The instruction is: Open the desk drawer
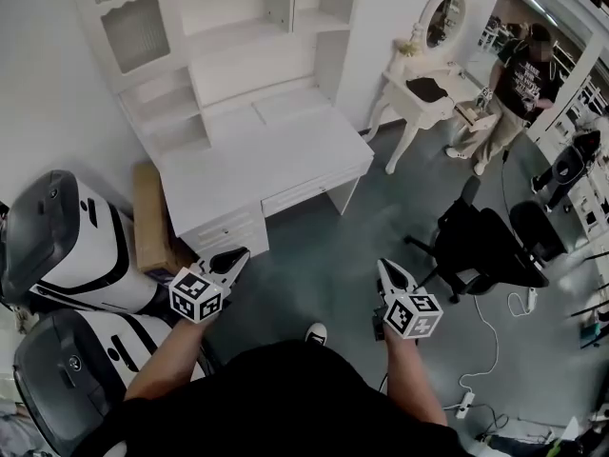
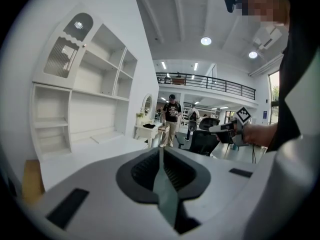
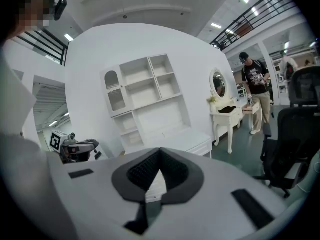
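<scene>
My left gripper [image 1: 235, 255] and right gripper [image 1: 384, 268], low in the frame's middle, both have jaws pressed together on nothing, well apart from the white desk [image 1: 257, 155] at upper centre. To open a drawer [image 1: 293, 196] on its front edge well, I judge one gripper should part its jaws, approach level, catch the front squarely and draw straight back. Count: two grippers, one desk, one dressing table [image 1: 428, 89]; the drawer fronts are too small to number.

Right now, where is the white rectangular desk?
Head view, upper centre: the white rectangular desk stands below the white shelf unit, left of the white vanity table.
</scene>
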`<action>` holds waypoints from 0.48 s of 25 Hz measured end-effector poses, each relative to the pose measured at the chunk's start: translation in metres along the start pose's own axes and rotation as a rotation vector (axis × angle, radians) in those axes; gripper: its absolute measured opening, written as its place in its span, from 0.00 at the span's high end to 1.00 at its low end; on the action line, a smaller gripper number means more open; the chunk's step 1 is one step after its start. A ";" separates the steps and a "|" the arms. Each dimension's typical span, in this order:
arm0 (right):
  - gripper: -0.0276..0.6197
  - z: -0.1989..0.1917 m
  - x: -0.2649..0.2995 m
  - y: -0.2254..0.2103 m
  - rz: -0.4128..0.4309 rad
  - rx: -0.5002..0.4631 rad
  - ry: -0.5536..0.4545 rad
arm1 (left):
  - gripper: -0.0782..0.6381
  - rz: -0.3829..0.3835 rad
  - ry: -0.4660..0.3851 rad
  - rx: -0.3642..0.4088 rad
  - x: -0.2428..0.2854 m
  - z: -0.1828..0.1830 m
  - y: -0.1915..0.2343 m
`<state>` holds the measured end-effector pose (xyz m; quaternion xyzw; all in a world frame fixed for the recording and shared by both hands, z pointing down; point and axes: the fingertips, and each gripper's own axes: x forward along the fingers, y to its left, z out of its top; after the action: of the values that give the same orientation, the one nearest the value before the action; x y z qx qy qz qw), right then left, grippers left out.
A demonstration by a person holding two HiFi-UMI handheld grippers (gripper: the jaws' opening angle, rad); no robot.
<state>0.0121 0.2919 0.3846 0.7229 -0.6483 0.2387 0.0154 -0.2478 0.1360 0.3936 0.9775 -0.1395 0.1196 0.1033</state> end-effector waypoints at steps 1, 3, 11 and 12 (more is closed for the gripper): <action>0.95 0.003 0.005 -0.008 0.007 0.000 0.006 | 0.85 0.003 0.002 -0.002 0.008 0.002 -0.001; 0.95 0.009 0.016 -0.022 0.021 -0.003 0.015 | 0.85 0.007 0.009 -0.007 0.025 0.004 -0.003; 0.96 0.031 0.053 -0.071 0.088 -0.007 0.034 | 0.85 0.028 0.047 -0.001 0.078 0.013 -0.012; 0.96 0.032 0.058 -0.076 0.097 -0.008 0.038 | 0.85 0.036 0.048 -0.006 0.083 0.014 -0.011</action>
<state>0.0974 0.2396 0.3991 0.6857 -0.6831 0.2505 0.0189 -0.1643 0.1225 0.4003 0.9713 -0.1550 0.1446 0.1076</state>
